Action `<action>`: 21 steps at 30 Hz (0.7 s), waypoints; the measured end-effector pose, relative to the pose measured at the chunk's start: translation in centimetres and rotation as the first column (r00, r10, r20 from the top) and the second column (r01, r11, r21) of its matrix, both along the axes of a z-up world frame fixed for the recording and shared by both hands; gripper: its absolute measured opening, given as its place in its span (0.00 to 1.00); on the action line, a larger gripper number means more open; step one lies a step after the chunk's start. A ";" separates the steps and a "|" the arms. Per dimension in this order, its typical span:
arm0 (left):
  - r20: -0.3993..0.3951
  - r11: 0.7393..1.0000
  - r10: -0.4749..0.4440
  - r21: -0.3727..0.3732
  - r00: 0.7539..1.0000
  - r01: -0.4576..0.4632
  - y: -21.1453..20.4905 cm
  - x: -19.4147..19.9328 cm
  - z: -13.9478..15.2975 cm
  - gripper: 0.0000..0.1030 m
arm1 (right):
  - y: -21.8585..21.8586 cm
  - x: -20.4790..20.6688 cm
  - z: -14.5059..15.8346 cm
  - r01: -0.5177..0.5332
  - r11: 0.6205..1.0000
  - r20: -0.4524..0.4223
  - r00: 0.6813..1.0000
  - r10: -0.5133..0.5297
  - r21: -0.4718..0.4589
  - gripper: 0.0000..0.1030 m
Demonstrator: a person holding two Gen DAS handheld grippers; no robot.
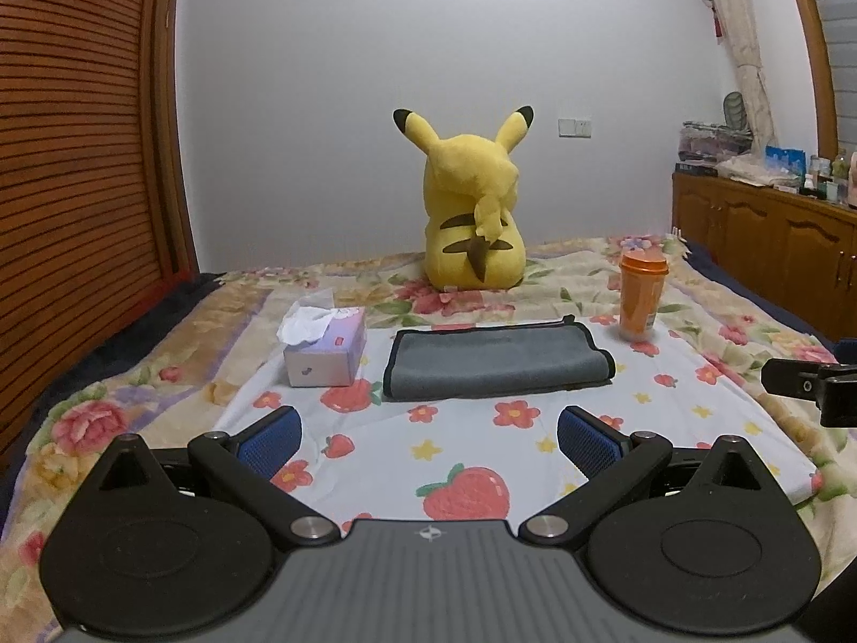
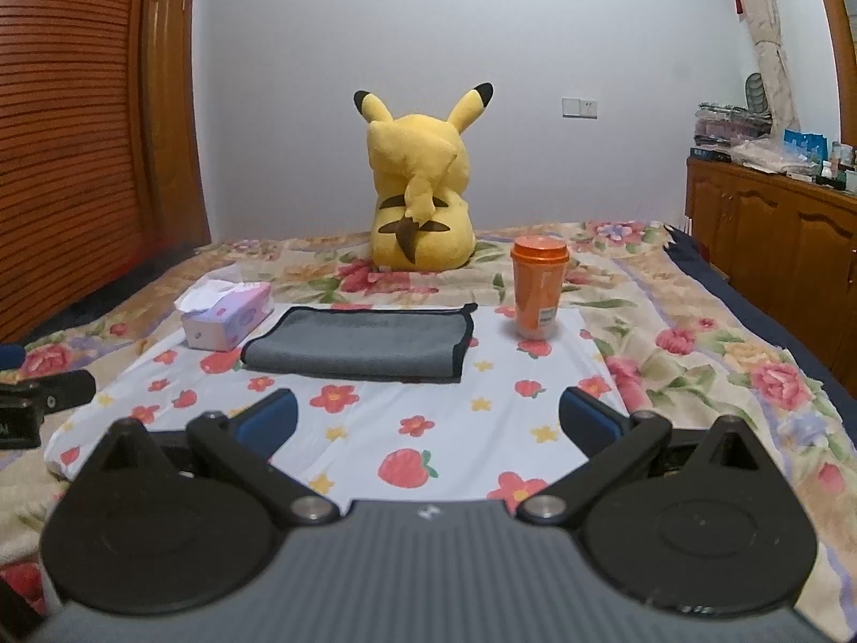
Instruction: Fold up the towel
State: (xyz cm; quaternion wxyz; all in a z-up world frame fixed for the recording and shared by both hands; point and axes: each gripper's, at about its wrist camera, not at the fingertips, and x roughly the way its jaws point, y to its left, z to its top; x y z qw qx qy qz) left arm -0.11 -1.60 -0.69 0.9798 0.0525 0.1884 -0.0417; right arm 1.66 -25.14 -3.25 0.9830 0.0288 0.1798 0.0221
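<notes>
1. Left wrist view: the left claw (image 1: 428, 442) sits low in the frame, its blue-padded fingers (image 1: 270, 442) spread wide with nothing between them. Above the gap, mid-frame, the gray towel (image 1: 495, 364) lies flat on the bed (image 1: 375, 439), folded over itself with a black trim around its edges, well apart from the fingertips.

2. Same view, around the towel: a tissue box (image 1: 326, 345) stands just left of it, an orange cup (image 1: 641, 294) just beyond its upper right corner, and a yellow plush toy (image 1: 471, 214) sits behind, back to the camera, against the wall. At the right edge the right claw (image 1: 803, 383) pokes in, its fingers not clear from here.

3. Right wrist view: the right claw (image 2: 427, 423) is likewise parted wide and empty at the bottom. The towel (image 2: 359, 345) lies above and slightly left of the gap, clear of both fingers (image 2: 589, 418).

4. Same view: the tissue box (image 2: 227, 316) is upper left of the towel, the cup (image 2: 537, 289) upper right, the plush toy (image 2: 420, 187) behind. A sliver of the left claw (image 2: 48, 394) shows at the left edge.
</notes>
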 end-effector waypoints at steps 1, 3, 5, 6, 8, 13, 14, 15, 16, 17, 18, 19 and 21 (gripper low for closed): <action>0.005 1.000 -0.002 0.001 1.000 0.002 0.0 -0.1 0.1 1.00 | 0.0 -0.1 0.0 0.001 1.000 0.004 1.000 -0.001 0.000 1.00; 0.016 1.000 -0.004 0.004 1.000 0.003 0.0 -0.1 0.2 1.00 | -0.1 -0.2 0.1 0.003 1.000 0.009 1.000 -0.003 0.002 1.00; 0.025 1.000 -0.005 0.004 1.000 0.005 0.0 -0.2 0.2 1.00 | -0.2 -0.3 0.1 0.005 1.000 0.016 1.000 -0.005 0.001 1.00; 0.029 1.000 -0.009 0.004 1.000 0.008 0.0 -0.3 0.3 1.00 | -0.2 -0.4 0.1 0.006 1.000 0.019 1.000 -0.006 0.001 1.00; 0.037 1.000 -0.010 0.007 0.999 0.009 -0.1 -0.4 0.3 1.00 | -0.1 -0.4 0.2 0.008 1.000 0.025 1.000 -0.008 -0.001 1.00; 0.048 1.000 -0.007 0.008 0.999 0.006 -0.2 -0.6 0.4 1.00 | -0.2 -0.7 0.4 0.013 1.000 0.045 0.999 -0.013 -0.004 1.00; 0.050 1.000 -0.006 0.007 0.999 0.006 -0.2 -0.6 0.4 1.00 | -0.3 -0.7 0.4 0.014 1.000 0.049 0.999 -0.014 -0.002 1.00; 0.051 1.000 -0.006 0.006 0.999 0.005 -0.1 -0.6 0.5 1.00 | -0.4 -0.8 0.4 0.016 1.000 0.053 0.998 -0.016 -0.001 1.00; 0.055 1.000 -0.004 0.005 0.998 0.004 -0.1 -0.7 0.5 1.00 | -0.4 -0.8 0.5 0.017 1.000 0.056 0.998 -0.017 0.000 1.00; 0.057 1.000 -0.003 0.004 0.998 0.003 -0.1 -0.6 0.6 1.00 | -0.4 -0.9 0.5 0.019 1.000 0.061 0.998 -0.019 0.001 1.00; 0.060 1.000 -0.002 0.002 0.998 0.002 -0.1 -0.6 0.6 1.00 | -0.5 -1.0 0.5 0.021 1.000 0.066 0.998 -0.021 0.002 1.00; 0.062 1.000 -0.002 -0.001 0.998 0.002 0.0 -0.6 0.6 1.00 | -0.5 -1.0 0.6 0.021 1.000 0.070 0.997 -0.021 0.003 1.00; 0.061 1.000 -0.002 -0.005 0.998 0.002 0.1 -0.6 0.6 1.00 | -0.6 -1.1 0.6 0.023 1.000 0.077 0.997 -0.023 0.004 1.00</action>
